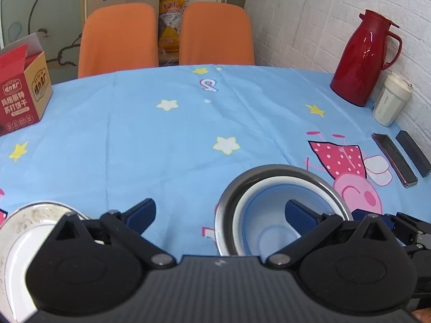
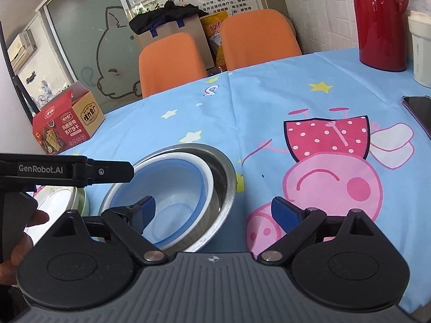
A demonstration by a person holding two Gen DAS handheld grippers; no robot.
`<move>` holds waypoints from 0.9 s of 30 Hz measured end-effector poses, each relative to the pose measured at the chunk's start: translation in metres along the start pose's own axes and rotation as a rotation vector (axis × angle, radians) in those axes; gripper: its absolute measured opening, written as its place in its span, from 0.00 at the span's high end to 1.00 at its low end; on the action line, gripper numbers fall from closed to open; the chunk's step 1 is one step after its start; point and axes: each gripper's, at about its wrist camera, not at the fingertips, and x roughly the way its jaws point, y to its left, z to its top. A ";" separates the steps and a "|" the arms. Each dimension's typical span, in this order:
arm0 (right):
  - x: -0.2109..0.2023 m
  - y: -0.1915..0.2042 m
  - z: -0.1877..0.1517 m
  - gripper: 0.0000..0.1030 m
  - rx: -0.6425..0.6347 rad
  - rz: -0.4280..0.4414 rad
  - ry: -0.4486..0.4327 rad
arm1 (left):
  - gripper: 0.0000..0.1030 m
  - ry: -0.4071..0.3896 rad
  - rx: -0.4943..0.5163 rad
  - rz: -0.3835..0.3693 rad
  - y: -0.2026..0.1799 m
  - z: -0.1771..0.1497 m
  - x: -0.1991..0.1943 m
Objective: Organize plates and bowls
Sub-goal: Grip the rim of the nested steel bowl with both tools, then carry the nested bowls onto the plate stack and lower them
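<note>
A steel bowl (image 1: pixel 229 202) stands on the blue tablecloth with a blue-and-white bowl (image 1: pixel 269 215) nested inside it. My left gripper (image 1: pixel 221 212) is open; its right finger hangs over the nested bowl and its left finger over bare cloth. A white plate (image 1: pixel 24 231) with a speckled rim lies at the lower left, partly hidden by the gripper body. In the right wrist view my right gripper (image 2: pixel 214 208) is open. Its left finger is over the blue bowl (image 2: pixel 177 185) inside the steel bowl (image 2: pixel 223 183). The left gripper (image 2: pixel 126 172) reaches in from the left above the plate (image 2: pixel 56 202).
A red thermos (image 1: pixel 366 59) and a white cup (image 1: pixel 390 102) stand at the right by the wall. A phone (image 1: pixel 394 158) and a black bar (image 1: pixel 413 152) lie near them. A red biscuit box (image 1: pixel 21 91) sits far left. Two orange chairs (image 1: pixel 118 37) stand behind the table. A hand (image 2: pixel 27 228) shows lower left.
</note>
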 end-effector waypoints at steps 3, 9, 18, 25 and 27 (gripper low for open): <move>0.006 -0.002 0.002 0.00 0.002 -0.001 0.009 | 0.00 0.016 0.000 -0.009 0.000 0.001 0.006; 0.019 -0.001 0.001 0.00 -0.007 -0.003 0.024 | 0.00 0.063 -0.010 -0.046 -0.001 0.000 0.020; 0.031 0.010 -0.002 0.00 -0.080 -0.043 0.022 | 0.02 0.094 0.010 -0.032 -0.003 -0.003 0.035; 0.037 0.022 -0.008 0.00 -0.182 -0.084 0.028 | 0.16 0.120 0.037 -0.030 -0.007 -0.010 0.044; 0.038 0.023 -0.008 0.00 -0.178 -0.091 0.026 | 0.17 0.117 0.033 -0.031 -0.006 -0.010 0.044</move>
